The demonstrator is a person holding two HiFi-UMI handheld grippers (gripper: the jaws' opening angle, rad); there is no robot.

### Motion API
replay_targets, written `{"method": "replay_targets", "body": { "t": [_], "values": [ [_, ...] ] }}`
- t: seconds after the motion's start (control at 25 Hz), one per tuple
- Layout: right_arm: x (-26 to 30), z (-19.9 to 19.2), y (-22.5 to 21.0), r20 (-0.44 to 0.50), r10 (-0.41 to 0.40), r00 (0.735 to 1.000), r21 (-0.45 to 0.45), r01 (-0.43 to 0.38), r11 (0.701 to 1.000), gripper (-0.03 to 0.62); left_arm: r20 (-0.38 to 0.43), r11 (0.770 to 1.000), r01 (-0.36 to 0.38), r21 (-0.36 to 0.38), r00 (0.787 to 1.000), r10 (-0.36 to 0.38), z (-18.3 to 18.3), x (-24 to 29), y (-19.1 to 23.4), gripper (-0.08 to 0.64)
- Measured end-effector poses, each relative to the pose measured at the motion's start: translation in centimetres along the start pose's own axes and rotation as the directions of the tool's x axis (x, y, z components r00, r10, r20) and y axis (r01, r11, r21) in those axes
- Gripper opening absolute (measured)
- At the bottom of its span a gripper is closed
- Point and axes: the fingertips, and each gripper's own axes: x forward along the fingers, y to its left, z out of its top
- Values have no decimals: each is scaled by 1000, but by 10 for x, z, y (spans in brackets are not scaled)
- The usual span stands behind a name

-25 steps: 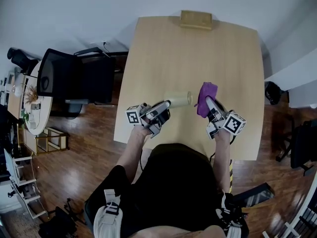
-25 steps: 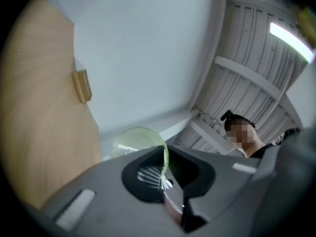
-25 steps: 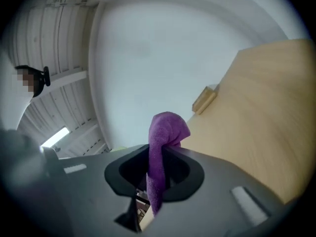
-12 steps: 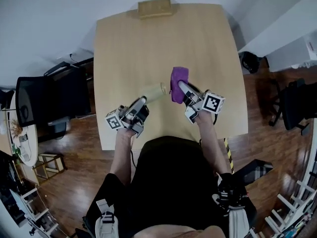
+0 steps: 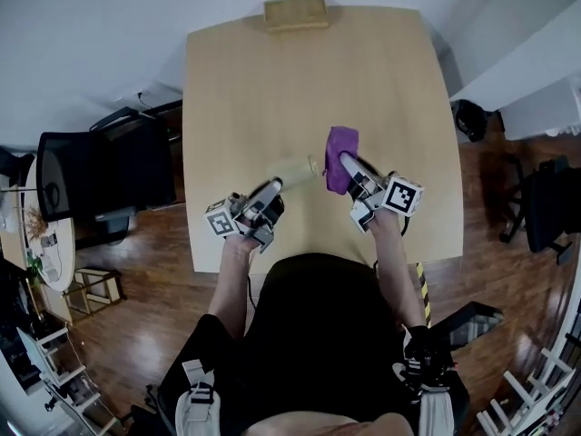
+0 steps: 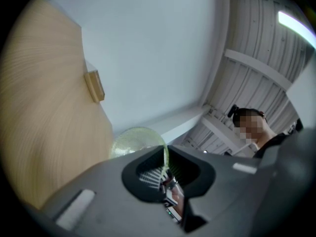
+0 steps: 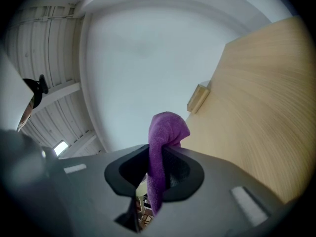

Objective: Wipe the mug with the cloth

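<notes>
In the lower middle of the head view, over the near half of the light wooden surface (image 5: 272,80), I have both tools brought close together. My left gripper (image 5: 276,185) is clamped on the pale yellow-green translucent mug (image 5: 296,168), which lies on its side and points up and right toward the other tool. In the left gripper view the jaws (image 6: 165,166) pinch one thin wall at the mug's rim (image 6: 134,141), with the ribbed pads nearly together around it. My right gripper (image 5: 345,162) is closed on the purple terry cloth (image 5: 340,143). In its own view a fold of the cloth (image 7: 168,127) bulges out ahead of the jaws (image 7: 160,174) and a tail hangs down between them. From the head view the mug's free end sits just beside the cloth, but I cannot tell whether they touch. A small wooden block (image 5: 295,13) lies at the far edge, well apart.

I judge the mug to be stiff, light and slick. Held by a single wall, it could pivot or slip under a hard rub, so I would wipe gently. The cloth is soft and limp, so the bunched fold is the part to press on.
</notes>
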Motion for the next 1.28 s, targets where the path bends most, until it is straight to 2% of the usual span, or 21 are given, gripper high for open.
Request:
{"method": "replay_targets", "body": {
  "t": [0.08, 0.2, 0.36, 0.44, 0.56, 0.6, 0.64, 0.72, 0.8, 0.88, 0.92, 1.0, 1.08, 1.16, 1.24, 1.28],
  "values": [
    [-3, 4, 6, 15, 26, 1000, -8, -26, 1000, 60, -2, 1000, 10, -7, 1000, -10, 1, 2, -1, 43],
    [6, 9, 41, 13, 154, 988, -70, -153, 986, 60, 3, 1000, 30, -2, 1000, -30, 8, -1, -9, 43],
    [23, -10, 82, -98, 279, 955, -156, -291, 944, 60, -13, 998, 65, 13, 998, -65, 6, 5, -20, 43],
    [29, -20, 80, -131, 260, 957, -179, -281, 943, 60, -35, 996, 86, 23, 996, -85, 1, 10, -25, 49],
    [32, -23, 48, -156, 80, 985, -250, -117, 961, 60, -60, 997, 61, 46, 997, -58, -1, 10, -23, 49],
    [29, -21, 43, -149, 44, 988, -266, -83, 960, 60, -55, 998, 39, 50, 998, -37, 1, 8, -19, 47],
    [26, -17, 45, -133, 48, 990, -267, -83, 960, 60, -41, 998, 23, 50, 999, -21, 4, 6, -16, 43],
    [21, -7, 65, -92, 146, 985, -244, -165, 956, 60, -6, 999, 4, 50, 1000, -4, 12, 3, -12, 41],
    [19, -4, 91, -82, 263, 961, -235, -275, 932, 60, 7, 999, 0, 55, 1000, 0, 17, 3, -12, 41],
    [21, -10, 104, -103, 308, 946, -242, -324, 914, 60, 8, 998, 42, 50, 999, -42, 17, 7, -21, 41],
    [24, -13, 102, -109, 305, 946, -238, -323, 916, 60, 4, 996, 76, 49, 997, -76, 16, 9, -28, 43],
    [26, -17, 83, -106, 264, 959, -199, -281, 939, 60, -19, 991, 123, 61, 992, -122, 12, 15, -40, 48],
    [28, -21, 48, -133, 116, 984, -201, -142, 969, 60, -38, 991, 113, 70, 993, -111, 9, 15, -38, 51],
    [25, -27, 18, -155, -37, 987, -236, 0, 972, 60, -51, 995, 62, 81, 997, -58, 9, 13, -28, 41],
    [20, -25, 7, -123, -39, 992, -184, 16, 983, 60, -116, 986, -39, 163, 991, 59, 5, 10, -9, 41],
    [18, -21, 5, -94, -20, 995, -147, 6, 989, 60, -169, 968, -97, 232, 976, 139, 1, 9, 6, 41]
  ]
}}
